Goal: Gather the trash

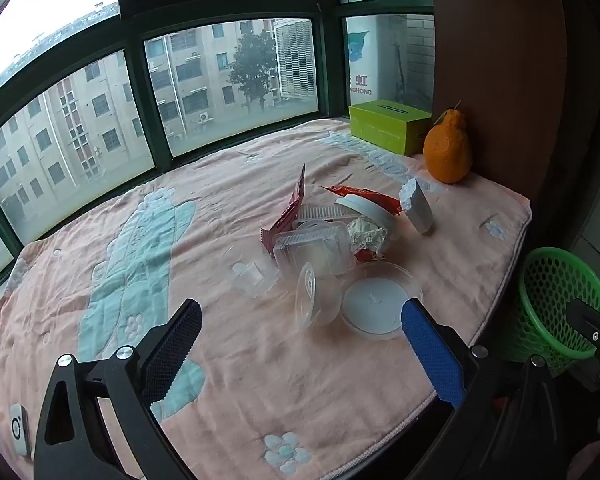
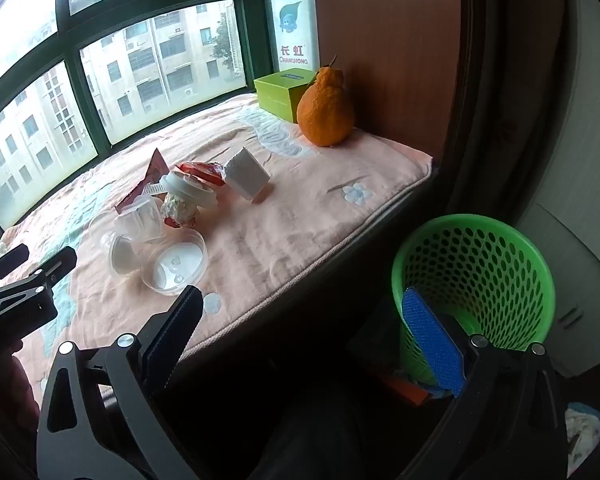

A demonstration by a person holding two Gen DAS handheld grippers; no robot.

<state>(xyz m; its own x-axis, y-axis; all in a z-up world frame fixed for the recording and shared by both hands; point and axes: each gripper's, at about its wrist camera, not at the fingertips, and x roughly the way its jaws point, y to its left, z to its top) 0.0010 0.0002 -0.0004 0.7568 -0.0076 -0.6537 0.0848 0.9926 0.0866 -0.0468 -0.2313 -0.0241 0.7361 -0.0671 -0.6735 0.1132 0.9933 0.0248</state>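
A heap of trash lies on the pink blanket [image 1: 240, 360]: clear plastic tubs [image 1: 312, 252], a round clear lid [image 1: 376, 300], red wrappers [image 1: 288, 212], crumpled paper [image 1: 366, 234], a white cap [image 1: 370, 208] and a white foam block [image 1: 418, 208]. My left gripper [image 1: 300, 344] hovers open just short of the heap, nothing between its fingers. In the right wrist view the heap [image 2: 160, 232] lies to the left. My right gripper [image 2: 304, 332] stands open past the blanket's edge, beside the green mesh basket [image 2: 476, 276].
An orange pear-shaped fruit [image 1: 448, 152] and a lime-green box [image 1: 388, 126] stand at the far right by a wooden panel [image 1: 496, 60]. Windows [image 1: 228, 76] run along the back. The basket [image 1: 556, 304] stands on the floor below the right edge.
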